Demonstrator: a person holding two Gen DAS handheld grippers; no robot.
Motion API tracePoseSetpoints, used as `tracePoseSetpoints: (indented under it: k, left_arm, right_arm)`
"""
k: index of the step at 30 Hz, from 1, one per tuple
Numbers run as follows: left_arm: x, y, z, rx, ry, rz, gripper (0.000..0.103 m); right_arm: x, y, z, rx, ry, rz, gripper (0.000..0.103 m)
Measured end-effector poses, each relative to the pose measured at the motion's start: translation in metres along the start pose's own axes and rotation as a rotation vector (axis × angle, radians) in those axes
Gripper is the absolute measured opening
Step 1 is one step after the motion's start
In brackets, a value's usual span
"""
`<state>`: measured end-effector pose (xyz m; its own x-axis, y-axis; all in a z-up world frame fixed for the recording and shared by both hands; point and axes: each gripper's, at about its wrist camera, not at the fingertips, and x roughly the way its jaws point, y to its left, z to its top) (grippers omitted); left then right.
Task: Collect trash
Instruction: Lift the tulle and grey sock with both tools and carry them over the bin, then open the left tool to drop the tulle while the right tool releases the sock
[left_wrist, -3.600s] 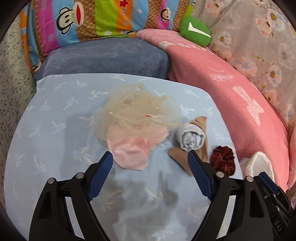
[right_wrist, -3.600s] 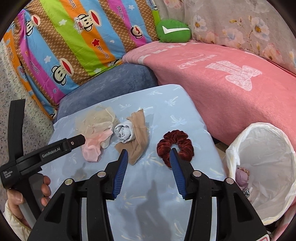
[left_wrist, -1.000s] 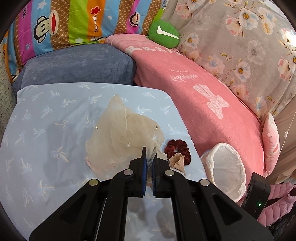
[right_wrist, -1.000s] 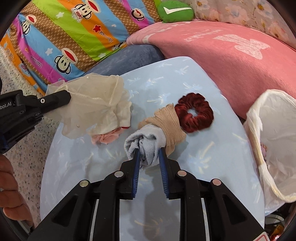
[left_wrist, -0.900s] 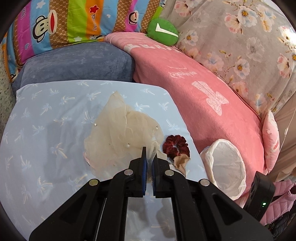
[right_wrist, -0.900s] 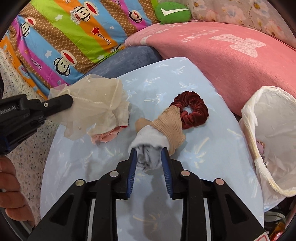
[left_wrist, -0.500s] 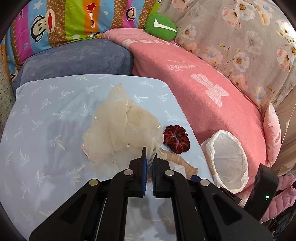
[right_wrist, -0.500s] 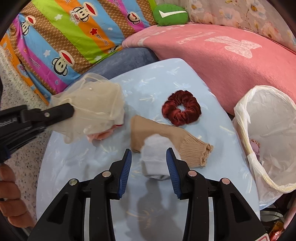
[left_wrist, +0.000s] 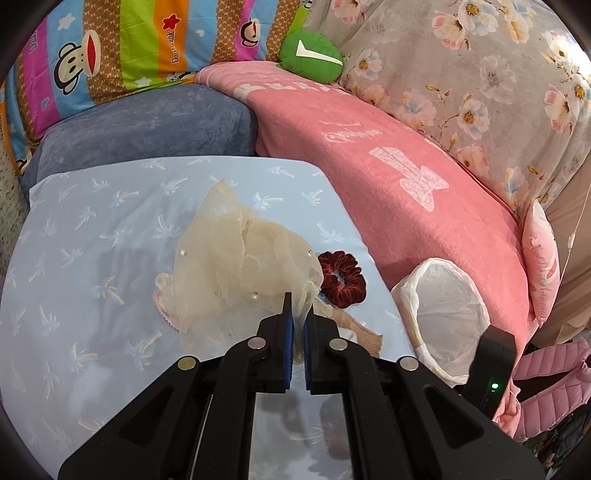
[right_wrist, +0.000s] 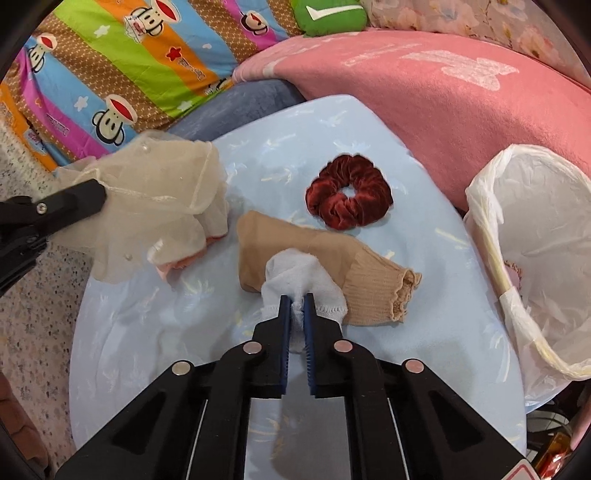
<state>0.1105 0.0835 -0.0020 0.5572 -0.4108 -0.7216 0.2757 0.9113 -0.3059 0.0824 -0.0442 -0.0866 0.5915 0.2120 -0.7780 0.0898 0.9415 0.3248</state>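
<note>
The left gripper (left_wrist: 298, 308) had its jaws clamped on the tulle (left_wrist: 236, 266), lifting it off the blue surface (left_wrist: 92, 229). The right gripper's (right_wrist: 297, 306) jaws were pinched on the white sock (right_wrist: 299, 277), which lay on the tan sock (right_wrist: 332, 254). Scrunchie (right_wrist: 349, 201) just behind, bin (right_wrist: 532, 236) off right.

Black left gripper (left_wrist: 298, 310), right gripper (right_wrist: 296, 308): blue pads, silver round screws

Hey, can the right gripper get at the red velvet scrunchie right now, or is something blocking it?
Probably not yet: the right gripper is shut on the white sock. The scrunchie lies uncovered just beyond the tan stocking, so the path looks free once the sock is dropped.
</note>
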Motion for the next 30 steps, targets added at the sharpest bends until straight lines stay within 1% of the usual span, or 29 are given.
tracePoseSetpoints:
  k: [6,11,15,21,27,30]
  left_arm:
    - [-0.008,-0.021,0.012,0.038,-0.034,-0.024,0.004]
    - [-0.014,-0.046,0.022,0.084,-0.064,-0.050,0.004]
    - [-0.016,-0.067,0.030,0.117,-0.079,-0.081,0.004]
    - [-0.014,-0.102,0.037,0.171,-0.088,-0.125,0.004]
    - [-0.003,-0.141,0.039,0.232,-0.071,-0.168,0.004]
    - [0.004,-0.162,0.038,0.257,-0.051,-0.201,0.004]
  right_arm:
    - [-0.040,0.003,0.017,-0.001,-0.095,0.028,0.006]
    - [-0.072,-0.002,0.032,-0.001,-0.176,0.029,0.006]
    - [-0.096,-0.014,0.041,0.009,-0.239,0.010,0.006]
    - [-0.125,-0.049,0.049,0.058,-0.310,-0.025,0.006]
    - [-0.146,-0.095,0.049,0.125,-0.349,-0.080,0.006]
    - [-0.154,-0.115,0.045,0.158,-0.361,-0.112,0.006]
